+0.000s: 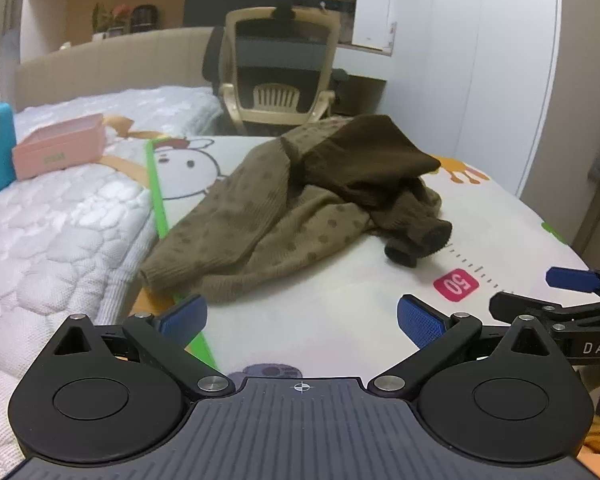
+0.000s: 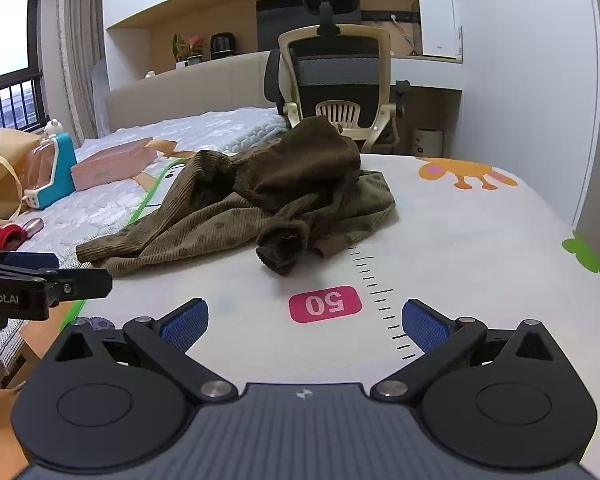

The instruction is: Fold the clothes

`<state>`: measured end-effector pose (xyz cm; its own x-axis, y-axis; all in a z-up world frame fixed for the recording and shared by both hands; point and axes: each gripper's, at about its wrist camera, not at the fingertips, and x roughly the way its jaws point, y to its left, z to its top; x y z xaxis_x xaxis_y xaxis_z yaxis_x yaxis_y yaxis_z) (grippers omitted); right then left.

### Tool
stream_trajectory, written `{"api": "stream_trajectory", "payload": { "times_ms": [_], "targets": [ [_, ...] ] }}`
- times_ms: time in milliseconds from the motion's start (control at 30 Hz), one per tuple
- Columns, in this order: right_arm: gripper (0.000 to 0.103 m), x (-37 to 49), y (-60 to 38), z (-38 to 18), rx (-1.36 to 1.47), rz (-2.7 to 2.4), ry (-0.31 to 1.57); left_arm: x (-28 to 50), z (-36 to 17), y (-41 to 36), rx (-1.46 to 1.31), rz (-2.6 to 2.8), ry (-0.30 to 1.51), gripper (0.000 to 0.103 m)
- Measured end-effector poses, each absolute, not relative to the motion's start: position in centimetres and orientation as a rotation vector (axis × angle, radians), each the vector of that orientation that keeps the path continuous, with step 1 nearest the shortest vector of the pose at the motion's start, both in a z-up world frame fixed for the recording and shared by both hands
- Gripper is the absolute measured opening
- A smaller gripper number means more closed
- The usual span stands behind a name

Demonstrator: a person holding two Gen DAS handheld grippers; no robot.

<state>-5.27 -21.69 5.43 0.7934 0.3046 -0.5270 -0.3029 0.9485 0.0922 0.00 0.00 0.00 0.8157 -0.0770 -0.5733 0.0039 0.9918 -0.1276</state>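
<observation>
Brown dotted sweater crumpled on white mat, ahead of both tools. Left gripper, right gripper: fingers spread wide, nothing held. Step: approach, folding not begun. Next: pinch near hem, spread flat.

A white play mat printed with cartoon animals, a ruler scale and a pink "50" label carries a crumpled brown sweater, which lies in a heap near the mat's middle, one dark cuff pointing toward the label. The mat's green edge borders a quilted white bed cover. On that cover rest a pink box and a blue-framed toy.
</observation>
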Motion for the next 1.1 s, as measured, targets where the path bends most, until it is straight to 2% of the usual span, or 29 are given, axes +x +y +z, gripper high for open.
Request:
{"api": "stream_trajectory", "payload": {
  "times_ms": [300,1100],
  "targets": [
    [0.103,-6.1,-22.0,5.3,-0.017,0.324,0.517,0.1,-0.3,-0.7,-0.035,-0.025,0.595,0.103],
    [0.103,-5.4,-21.6,5.4,-0.020,0.323,0.540,0.1,-0.7,-0.4,-0.056,-0.037,0.628,0.103]
  ]
}}
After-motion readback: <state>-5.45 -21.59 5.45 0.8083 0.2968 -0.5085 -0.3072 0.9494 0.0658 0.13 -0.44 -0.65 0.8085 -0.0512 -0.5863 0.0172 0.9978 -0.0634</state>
